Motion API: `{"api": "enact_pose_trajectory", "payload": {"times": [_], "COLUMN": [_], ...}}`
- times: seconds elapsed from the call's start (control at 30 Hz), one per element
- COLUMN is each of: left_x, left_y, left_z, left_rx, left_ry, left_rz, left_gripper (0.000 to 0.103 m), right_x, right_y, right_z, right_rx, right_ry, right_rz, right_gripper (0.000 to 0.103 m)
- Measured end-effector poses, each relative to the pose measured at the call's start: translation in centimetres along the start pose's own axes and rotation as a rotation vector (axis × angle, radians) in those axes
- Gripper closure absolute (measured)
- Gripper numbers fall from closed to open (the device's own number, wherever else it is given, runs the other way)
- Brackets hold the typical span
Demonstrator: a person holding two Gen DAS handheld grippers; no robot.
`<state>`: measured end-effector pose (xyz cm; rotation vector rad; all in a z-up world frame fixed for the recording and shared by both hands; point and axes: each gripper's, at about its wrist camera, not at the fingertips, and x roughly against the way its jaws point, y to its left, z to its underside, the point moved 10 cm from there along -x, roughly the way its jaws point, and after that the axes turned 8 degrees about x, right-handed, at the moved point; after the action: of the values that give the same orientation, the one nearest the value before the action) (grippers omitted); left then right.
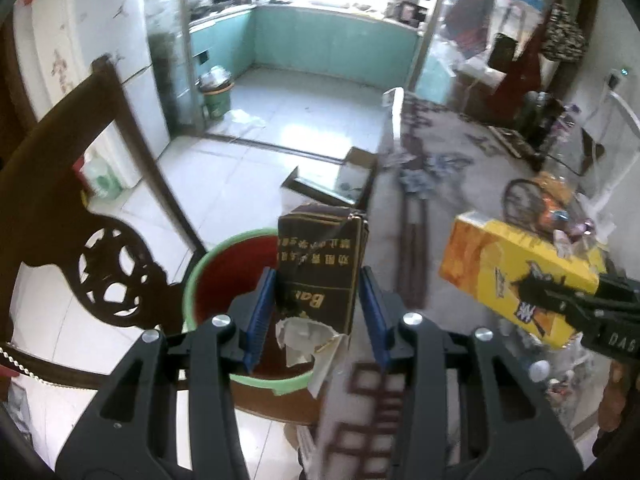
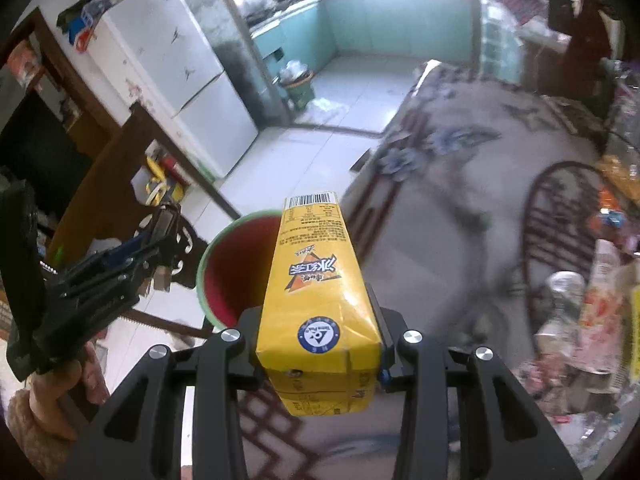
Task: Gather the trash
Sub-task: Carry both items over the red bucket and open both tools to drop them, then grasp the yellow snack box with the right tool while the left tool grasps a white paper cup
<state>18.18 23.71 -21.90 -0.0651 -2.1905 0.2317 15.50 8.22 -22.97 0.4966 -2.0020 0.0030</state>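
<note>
- The left gripper [image 1: 318, 308] is clenched on a dark brown carton [image 1: 320, 264] with gold lettering, its blue pads [image 1: 262, 312] pressed to the carton's two sides; the torn, pale open end of the carton faces the camera
- The carton hangs above the near rim of a green bucket [image 1: 192, 280] with a dark red inside, which stands on the pale tiled floor [image 1: 224, 184] beside the table
- The right gripper [image 2: 320, 344] is clamped on a yellow drink carton [image 2: 316, 280], barcode end pointing away; in the right wrist view that far end overlaps the bucket's [image 2: 208, 252] green rim
- From the left wrist view the yellow drink carton [image 1: 516, 276] is over the table edge, to the right of the brown one and apart from it
- A carved dark wooden chair [image 1: 80, 208] stands just left of the bucket
- The table [image 2: 460, 200] carries a grey flowered cloth; bottles and wrappers [image 2: 592, 312] crowd its right end
- A flattened cardboard box [image 1: 340, 180] lies on the floor beyond the bucket
- A white fridge [image 2: 176, 76] stands by the doorway to a kitchen with teal cabinets [image 1: 332, 44], where a second green bin [image 1: 218, 98] sits
- A hand [image 2: 68, 384] in a fuzzy sleeve grips the left tool's handle
</note>
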Motion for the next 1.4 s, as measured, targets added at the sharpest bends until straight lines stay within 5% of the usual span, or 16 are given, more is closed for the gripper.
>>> {"api": "enact_pose_trajectory", "payload": {"times": [0.3, 0.67, 0.73, 0.77, 0.8, 1.4], "left_x": [-3.6, -6.5, -7.0, -7.2, -7.2, -2.7], "left_y": [6.3, 8.6, 8.8, 9.0, 8.9, 2.9], "left_z": [0.1, -0.9, -1.1, -1.2, -1.3, -0.7], "left_rx": [0.072, 0.089, 0.098, 0.104, 0.107, 0.017], "left_ry": [0.078, 0.113, 0.113, 0.111, 0.106, 0.042], "left_rz": [-0.033, -0.039, -0.054, -0.064, -0.065, -0.009], "left_gripper": [0.062, 0.062, 0.055, 0.039, 0.035, 0.035], "right_x": [-6.8, -10.6, -10.9, -10.8, -10.5, -1.5], "right_y": [3.6, 5.5, 5.6, 5.4, 5.3, 0.6], "right_z": [-0.8, -2.8, -3.0, -3.1, -3.3, -1.6], "right_rx": [0.025, 0.062, 0.061, 0.056, 0.052, -0.047], "right_ry": [0.115, 0.164, 0.165, 0.159, 0.143, -0.004], "right_rz": [-0.040, -0.066, -0.078, -0.077, -0.071, -0.008], "right_gripper": [0.066, 0.065, 0.056, 0.039, 0.038, 0.038]}}
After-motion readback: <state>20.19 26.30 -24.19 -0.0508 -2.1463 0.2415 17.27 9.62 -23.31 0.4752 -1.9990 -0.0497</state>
